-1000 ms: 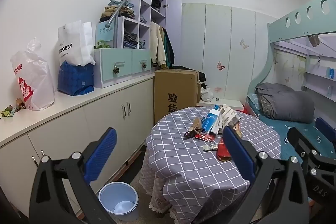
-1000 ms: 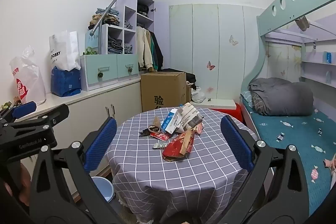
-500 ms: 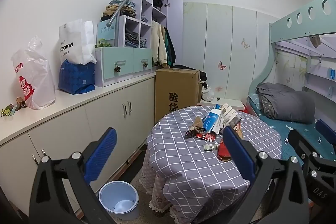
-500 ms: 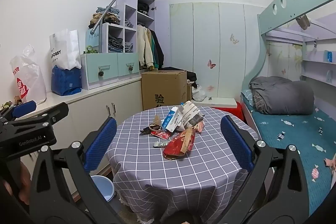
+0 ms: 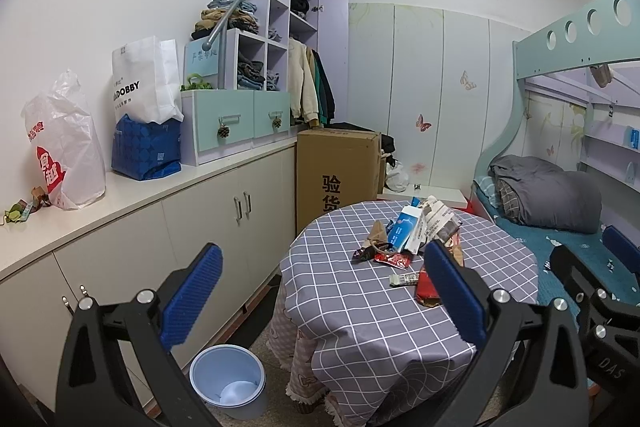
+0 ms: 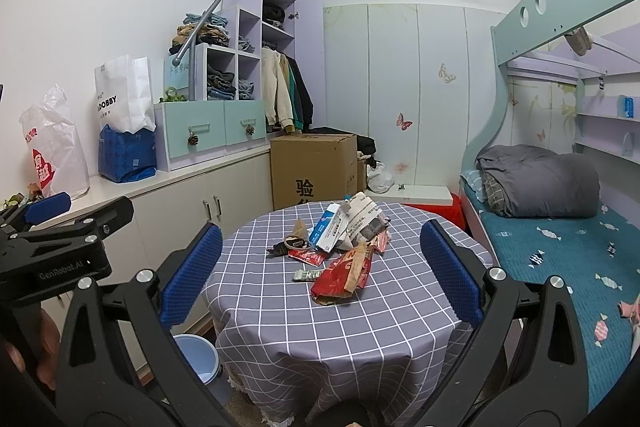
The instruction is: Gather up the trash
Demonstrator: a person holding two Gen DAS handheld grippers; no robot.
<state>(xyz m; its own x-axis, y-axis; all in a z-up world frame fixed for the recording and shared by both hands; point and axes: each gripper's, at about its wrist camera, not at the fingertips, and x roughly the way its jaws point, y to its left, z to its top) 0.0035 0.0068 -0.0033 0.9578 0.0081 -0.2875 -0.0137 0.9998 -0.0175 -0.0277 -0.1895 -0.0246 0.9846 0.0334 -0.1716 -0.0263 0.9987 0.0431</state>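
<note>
Trash pile (image 6: pixel 340 243) mid-table, dead ahead of our right gripper (image 6: pixel 318 273); left gripper (image 5: pixel 320 291) sits further left. Both jaws spread, empty.

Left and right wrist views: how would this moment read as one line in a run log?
left tool open, empty | right tool open, empty | wrapper pile untouched on grey checked round table | light blue plastic bin on floor

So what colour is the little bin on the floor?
The bin is light blue, sitting beside the table; the left wrist view shows it best.
</note>
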